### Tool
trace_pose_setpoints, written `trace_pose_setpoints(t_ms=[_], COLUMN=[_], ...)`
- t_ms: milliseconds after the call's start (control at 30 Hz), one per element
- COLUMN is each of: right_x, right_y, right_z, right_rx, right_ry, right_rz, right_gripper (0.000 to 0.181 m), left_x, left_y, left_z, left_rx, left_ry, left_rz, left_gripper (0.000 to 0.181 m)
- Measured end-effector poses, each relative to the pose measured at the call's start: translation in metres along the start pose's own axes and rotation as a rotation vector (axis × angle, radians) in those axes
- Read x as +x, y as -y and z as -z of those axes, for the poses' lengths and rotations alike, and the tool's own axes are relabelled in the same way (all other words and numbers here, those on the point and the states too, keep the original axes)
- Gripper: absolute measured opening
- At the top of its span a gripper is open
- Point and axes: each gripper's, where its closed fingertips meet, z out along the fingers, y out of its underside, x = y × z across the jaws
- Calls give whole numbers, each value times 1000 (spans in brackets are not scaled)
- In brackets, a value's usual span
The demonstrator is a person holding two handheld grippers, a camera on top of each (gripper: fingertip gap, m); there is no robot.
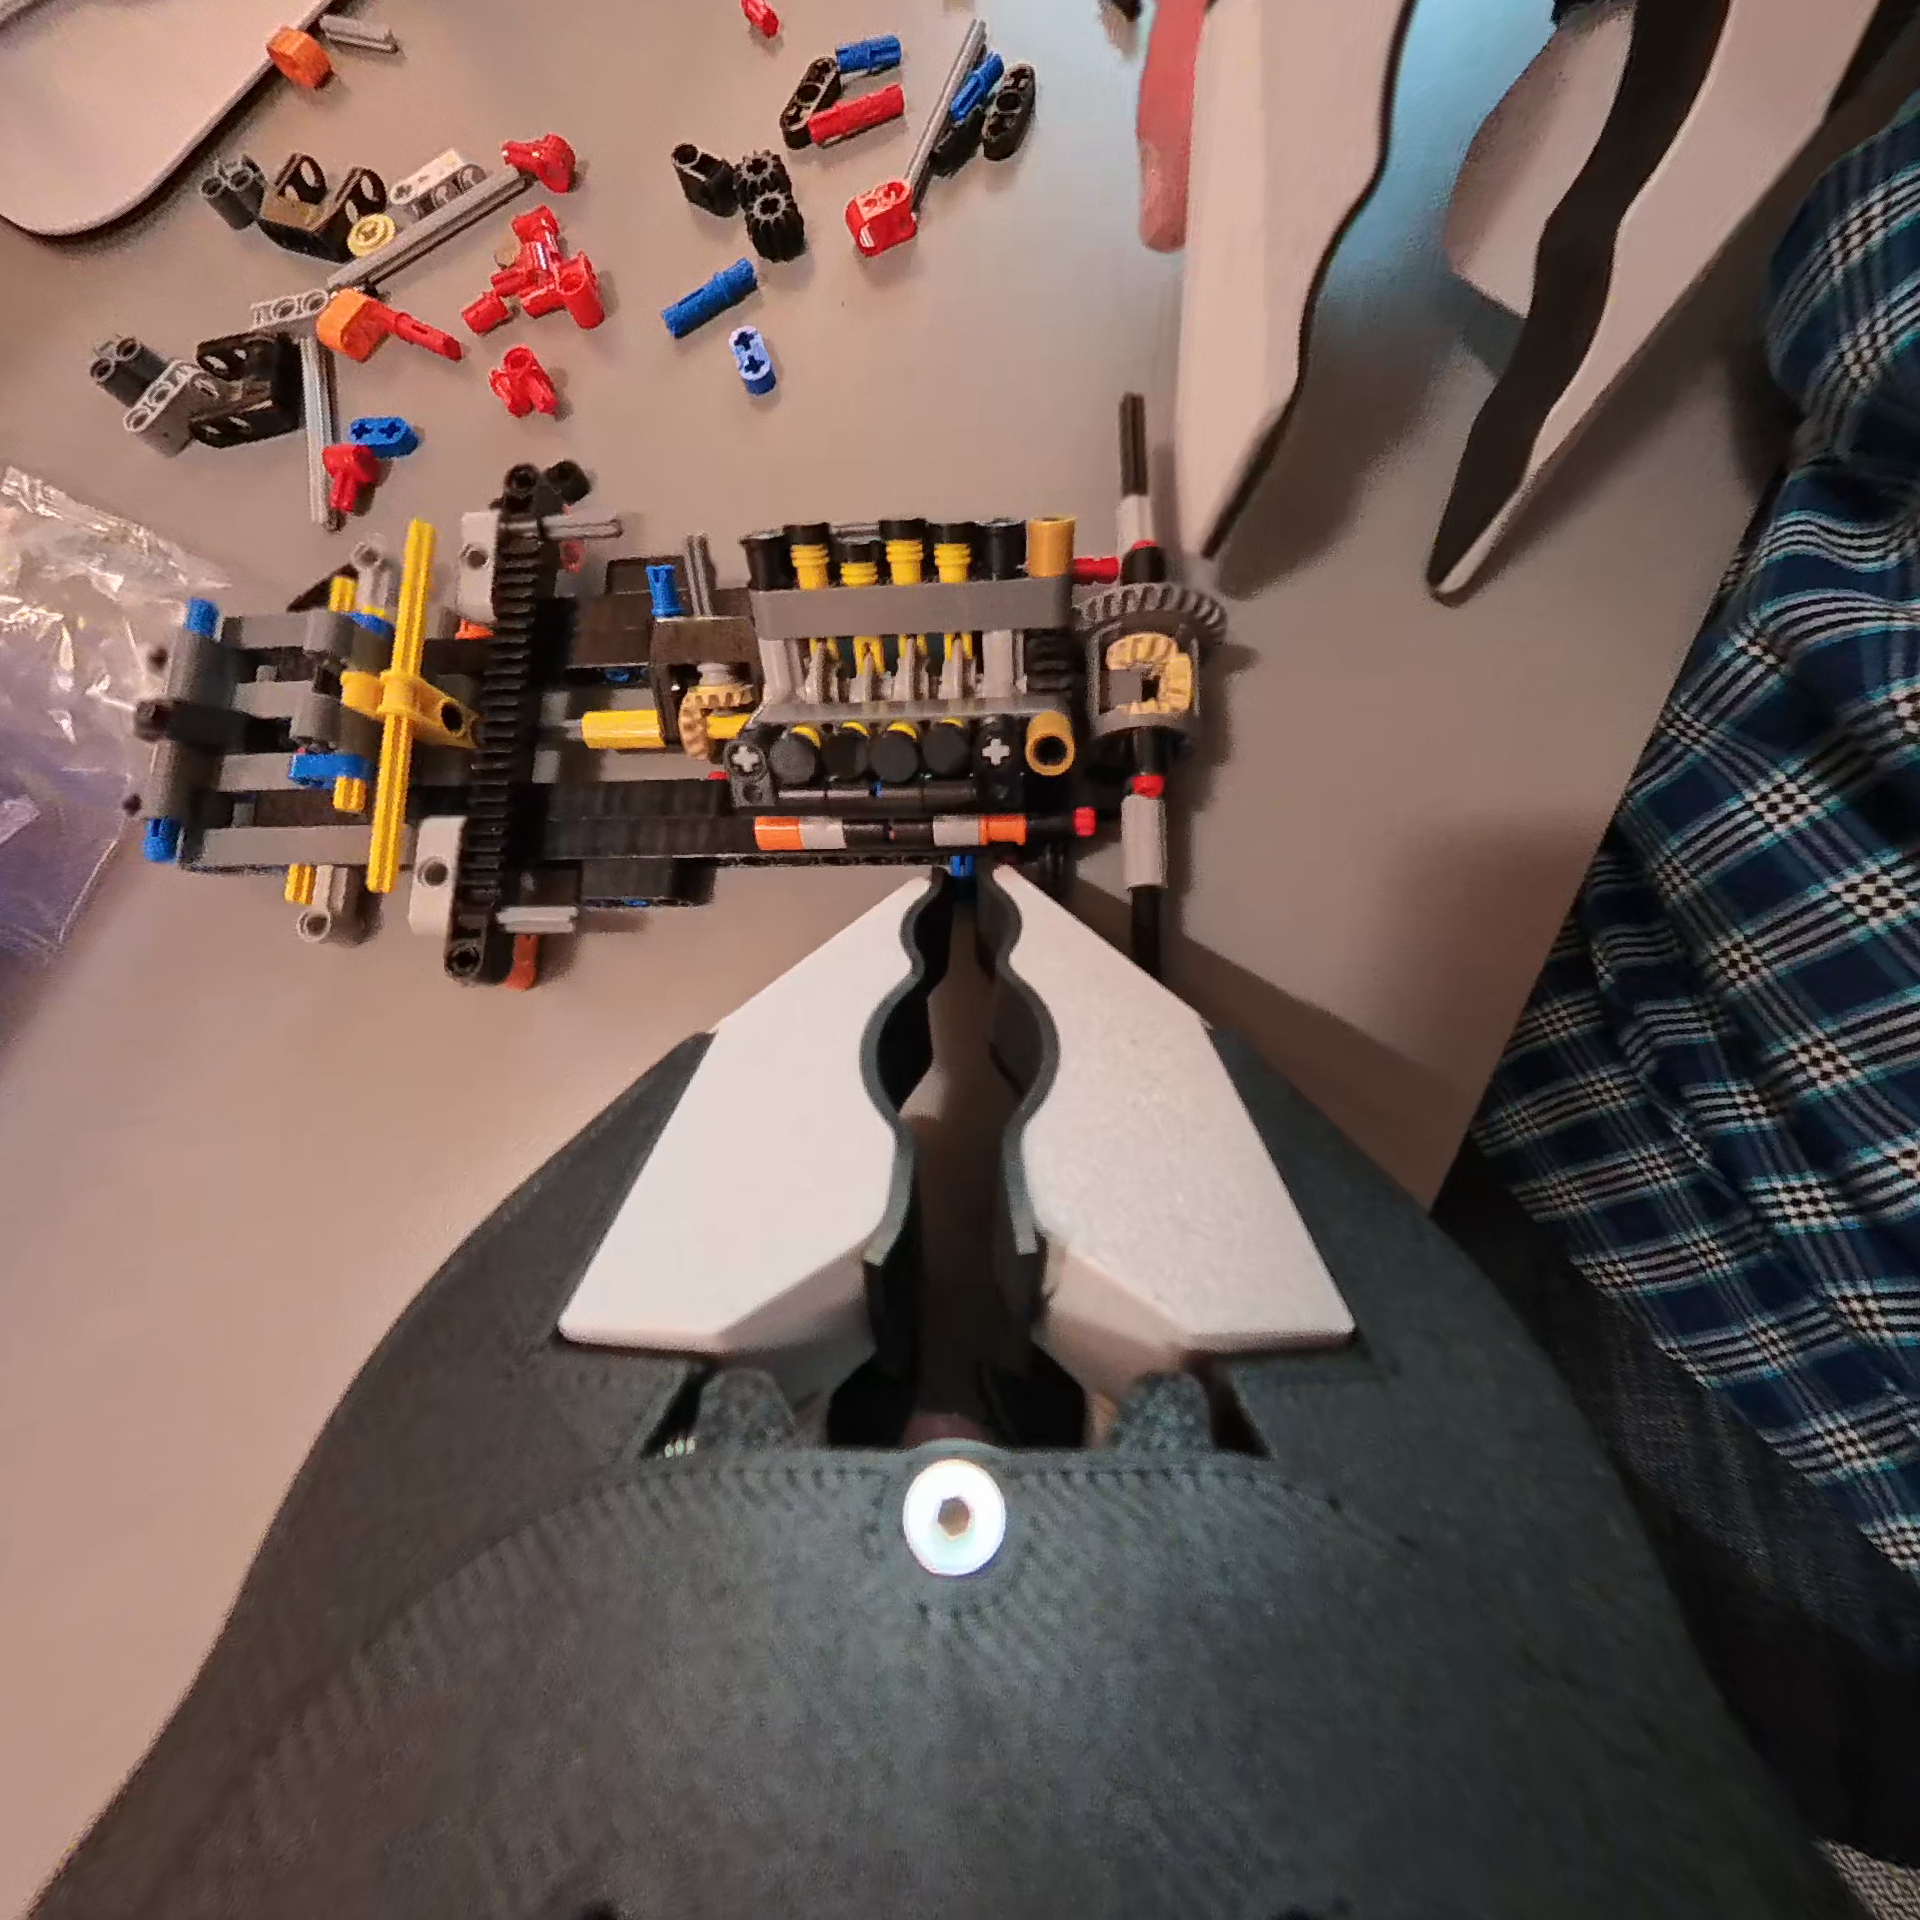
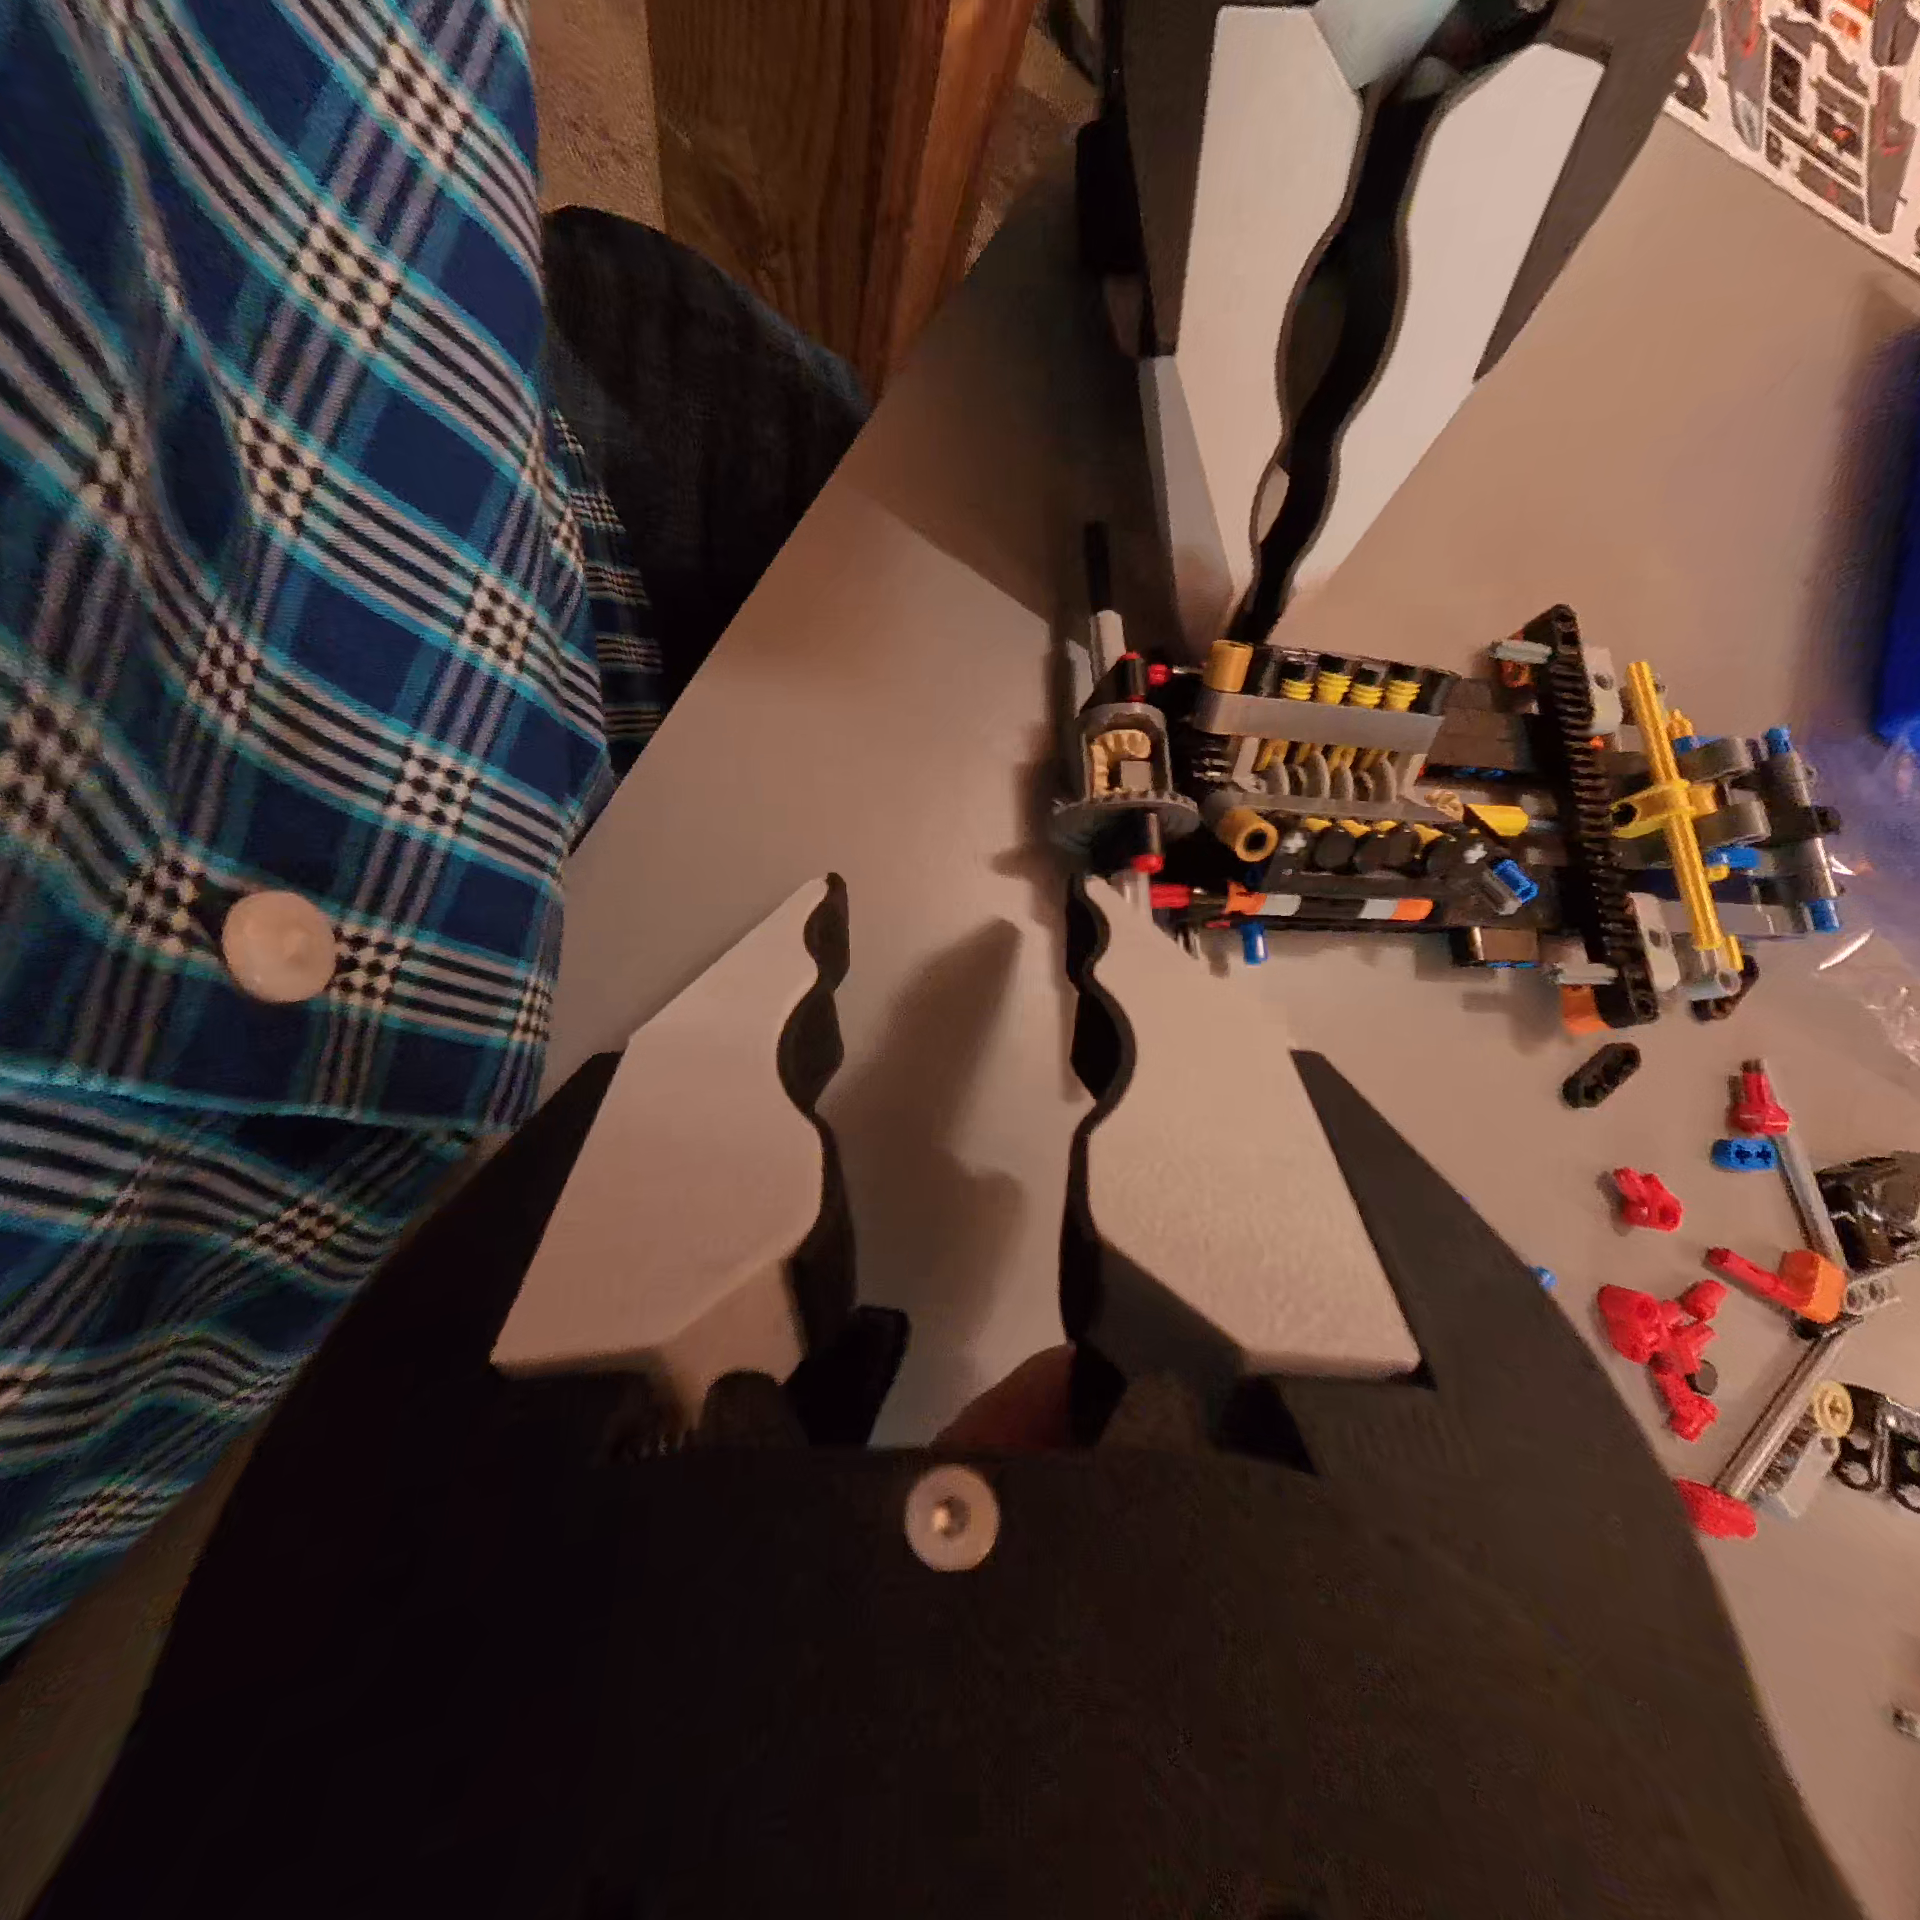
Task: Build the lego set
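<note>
A half-built lego chassis (image 1: 665, 717) lies flat on a smooth grey table (image 1: 312, 1195), a long black toothed rack crossing its frame beside a yellow cross-shaped axle (image 1: 400, 707). Ribbed yellow pistons (image 1: 883, 566) sit in a grey engine block, and tan bevel gears fill a round grey differential (image 1: 1143, 675) at the end nearest the table edge.

The left gripper (image 1: 966, 883), pale matte fingers lined with wavy black pads, has its tips nearly together at the chassis's side rail, around a small blue pin; whether they actually grip the piece cannot be told. The right gripper (image 2: 956, 899) hovers with its fingers spread apart and empty, just beside the differential end, one fingertip close to the model's corner.

Loose parts (image 1: 520, 281) are scattered beyond the model: red connectors, blue pins, black gears (image 1: 771, 203), grey axles, an orange piece. A crinkled clear plastic bag (image 1: 62, 623) lies against the chassis's far end. A person's blue plaid shirt (image 2: 260, 623) crowds the table edge, and a printed instruction sheet (image 2: 1808, 114) rests at a far corner.
</note>
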Motion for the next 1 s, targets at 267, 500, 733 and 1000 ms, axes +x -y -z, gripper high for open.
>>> trace_pose_setpoints(t_ms=[267, 500, 733, 1000], right_x=[8, 4, -1, 6], right_y=[-1, -1, -1, -2], right_z=[-1, -2, 0, -3], right_rx=[-5, 0, 8, 0], right_ry=[-32, -21, -1, -15], right_rz=[-29, -26, -27, -61], right_gripper=[59, 57, 48, 67], left_x=[0, 0, 0, 0], left_y=[0, 0, 0, 0], left_z=[0, -1, -1, -1], left_rx=[1, 2, 2, 2], left_ry=[0, 1, 2, 3], left_rz=[2, 0, -3, -4], left_gripper=[3, 3, 3, 3])
